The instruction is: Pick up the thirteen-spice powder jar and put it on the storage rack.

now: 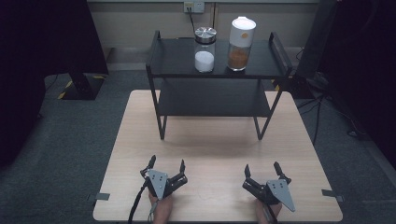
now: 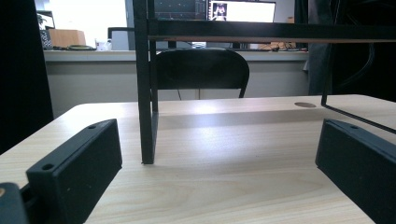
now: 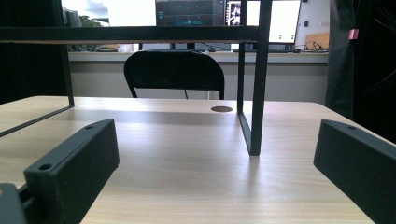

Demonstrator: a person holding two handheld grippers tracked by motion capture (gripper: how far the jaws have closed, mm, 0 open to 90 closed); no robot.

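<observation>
Two grippers parked at the near edge of a light wood table [image 1: 210, 149], both resting low on the tabletop. Left gripper [image 1: 167, 164] near the front-left, jaws spread wide with nothing between them, grey three-cornered plate on top, cable trailing off toward the table's edge. Right gripper [image 1: 262, 169] near the front-right, same deal: jaws spread wide, nothing pinched, grey plate on top. Well apart from each other, bare wood in between.

Further back on the table, a black two-tier metal rack [image 1: 217, 100], legs standing on the wood. On the top shelf, two jars side by side, near each other but not touching: a glass jar with a silver lid [image 1: 205, 49], white powder or grains in the lower part, and just to its right a taller jar with a white lid [image 1: 241, 44], orange-brown stuff at the bottom. Both upright. Lower shelf looks bare and dark. Both jars well apart from the grippers, rack's front legs in between.

From the left gripper view, left gripper [image 2: 219, 158] jaws rising at both sides, a front leg of the rack [image 2: 147, 116] standing on the table straight ahead, slightly left of centre. From the right gripper view, right gripper [image 3: 217, 158] jaws likewise wide, another rack leg [image 3: 254, 116] a bit right of centre. A black chair [image 3: 173, 70] behind the table, monitors [image 3: 196, 11] beyond that.
</observation>
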